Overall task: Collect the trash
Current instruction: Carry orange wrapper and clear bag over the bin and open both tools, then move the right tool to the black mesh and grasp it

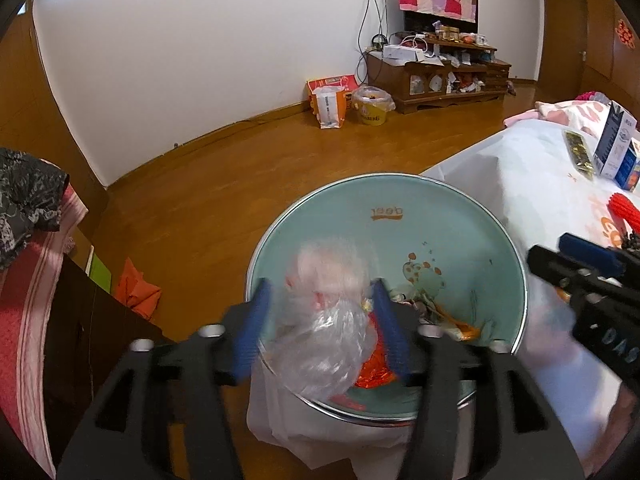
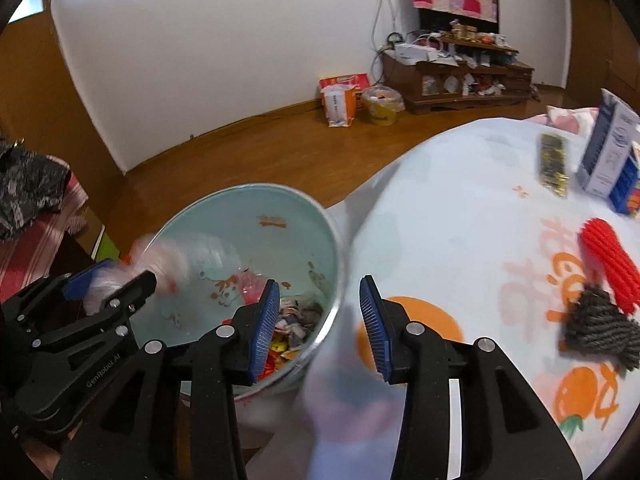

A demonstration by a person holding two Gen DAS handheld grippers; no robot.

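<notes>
left gripper (image 1: 320, 320): jaws wide apart around a clear plastic bag (image 1: 324, 320), over the bin (image 1: 400, 196) mouth, grip unclear | right gripper (image 2: 320, 320): jaws open, empty, at bin rim beside worktop (image 2: 460, 208)

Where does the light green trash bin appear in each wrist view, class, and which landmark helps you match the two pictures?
Left wrist view: the light green trash bin fills the lower centre, straight ahead of the left gripper, which has a clear plastic bag between its fingers.
Right wrist view: the bin sits lower left of centre.
Shared landmark: the wooden cabinet against the far wall.
</notes>
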